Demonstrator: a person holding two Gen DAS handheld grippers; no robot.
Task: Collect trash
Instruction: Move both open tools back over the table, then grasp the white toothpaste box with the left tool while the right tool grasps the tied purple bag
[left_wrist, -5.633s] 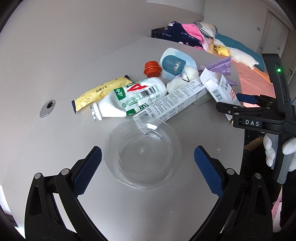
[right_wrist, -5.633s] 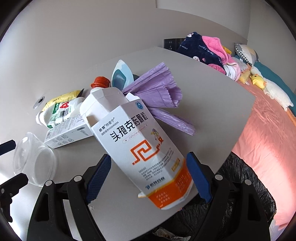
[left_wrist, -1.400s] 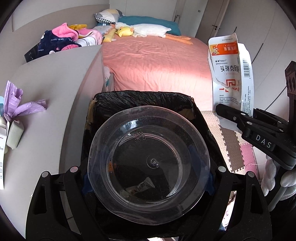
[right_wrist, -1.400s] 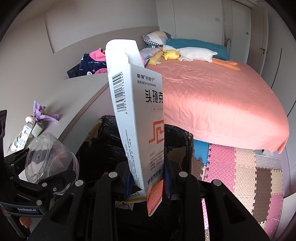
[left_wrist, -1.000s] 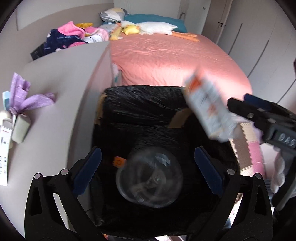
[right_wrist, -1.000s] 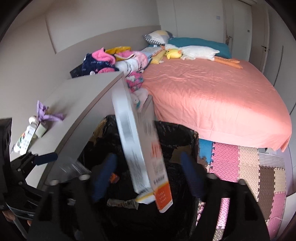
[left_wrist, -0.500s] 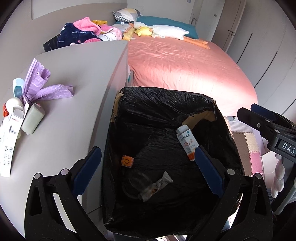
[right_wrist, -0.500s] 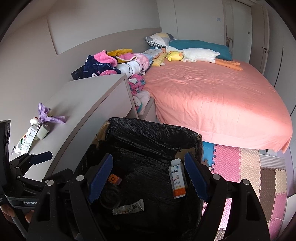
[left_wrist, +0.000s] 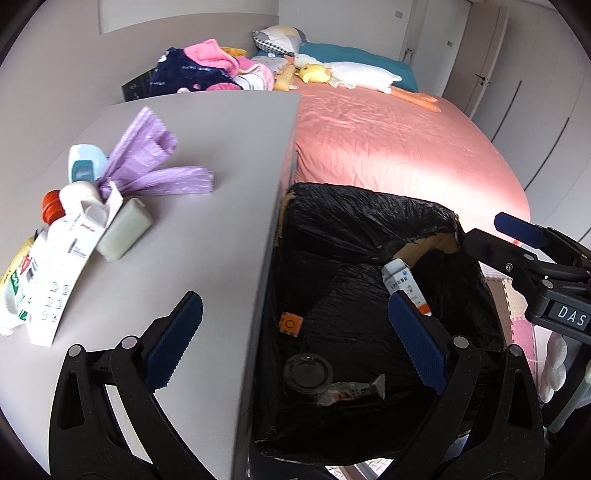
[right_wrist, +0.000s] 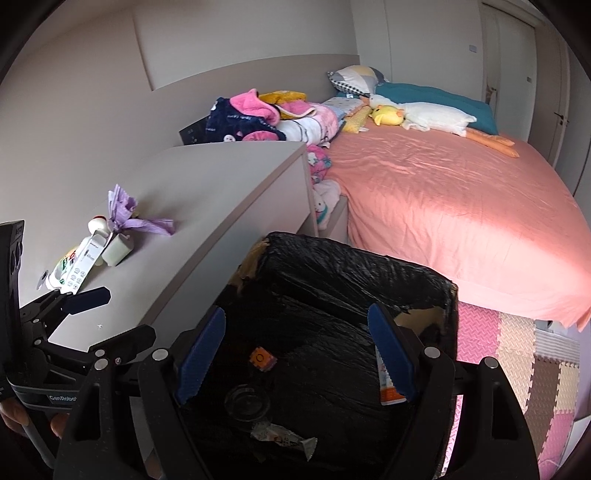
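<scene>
At the left edge of the left wrist view, well apart from both tools, the remaining trash sits bunched on the grey desk (left_wrist: 207, 229): a long white carton (left_wrist: 64, 273) with its long axis running from lower left up toward the middle of the frame, a pale block (left_wrist: 123, 232) touching its upper end, a purple plastic bag (left_wrist: 147, 166) above that, and a bottle with an orange cap (left_wrist: 50, 205) half hidden behind the carton. The left gripper (left_wrist: 291, 332) hangs with its blue pads spread wide and nothing between them, straddling the desk edge and the black-lined bin (left_wrist: 369, 206). The right gripper (right_wrist: 295, 350) is likewise spread and empty, directly over the bin, where a clear plastic bowl (right_wrist: 246, 402), a crumpled wrapper (right_wrist: 280, 439) and a medicine box (right_wrist: 386, 380) already lie. By my judgement the left gripper is nearer the pile, which lies up and to its left; a grasp across the carton's narrow width looks the natural next reach
</scene>
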